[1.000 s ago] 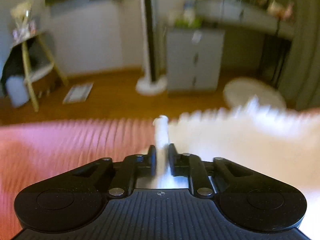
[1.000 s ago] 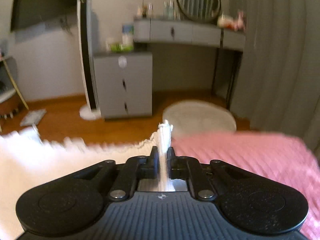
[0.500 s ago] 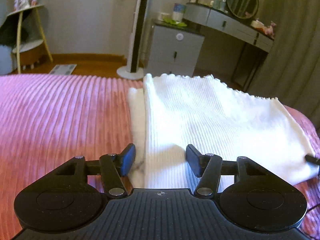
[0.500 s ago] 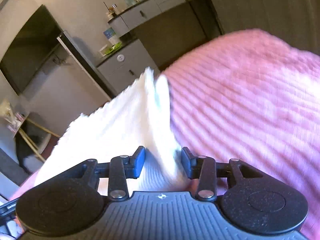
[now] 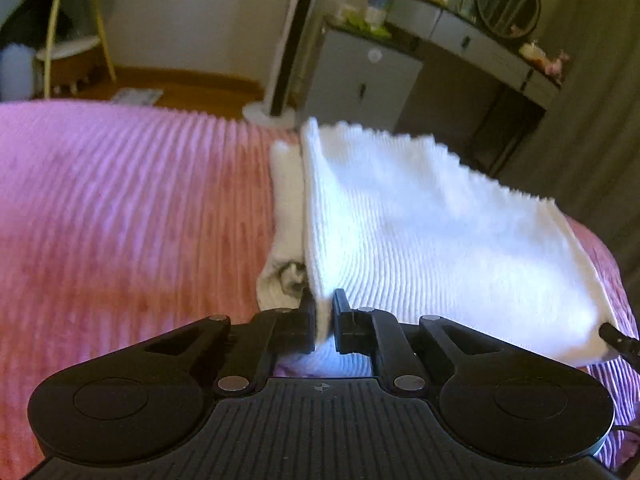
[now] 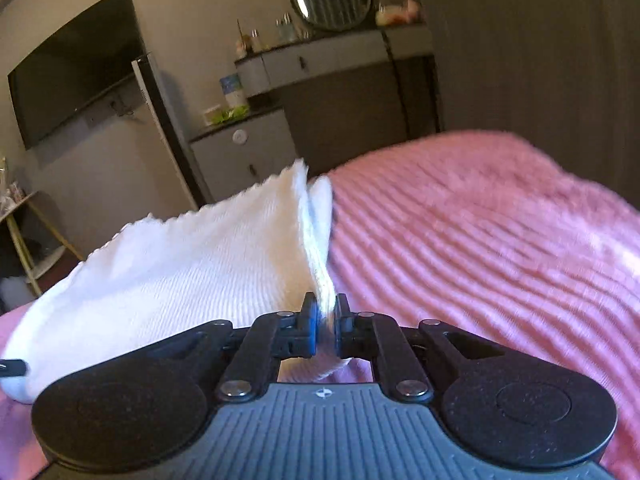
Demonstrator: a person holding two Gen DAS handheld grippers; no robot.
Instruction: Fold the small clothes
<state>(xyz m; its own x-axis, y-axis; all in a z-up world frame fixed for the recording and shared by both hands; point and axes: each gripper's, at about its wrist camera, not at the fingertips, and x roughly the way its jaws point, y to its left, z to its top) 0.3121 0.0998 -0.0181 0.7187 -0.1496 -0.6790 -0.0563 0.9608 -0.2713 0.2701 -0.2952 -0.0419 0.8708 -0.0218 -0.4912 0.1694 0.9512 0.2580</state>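
A white ribbed knit garment [image 5: 432,232] lies folded on the pink ribbed bedspread [image 5: 120,208]; a lower layer sticks out along its left side. My left gripper [image 5: 324,308] is shut on the garment's near left corner. In the right wrist view the same garment [image 6: 180,272] stretches to the left, and my right gripper [image 6: 326,312] is shut on its near right corner, which stands up in a ridge. The tip of the right gripper shows at the far right of the left wrist view [image 5: 618,344].
The bedspread [image 6: 480,248] spreads wide on both sides of the garment. Beyond the bed's far edge stand a grey cabinet [image 5: 360,76], a dressing table with a round mirror [image 5: 508,2], a white floor-lamp base [image 5: 272,114], a wall TV [image 6: 76,68] and grey curtains.
Half a second ago both grippers were open over the laid-down garment. Now both have shut on its near corners. One second ago they held it up in the air.
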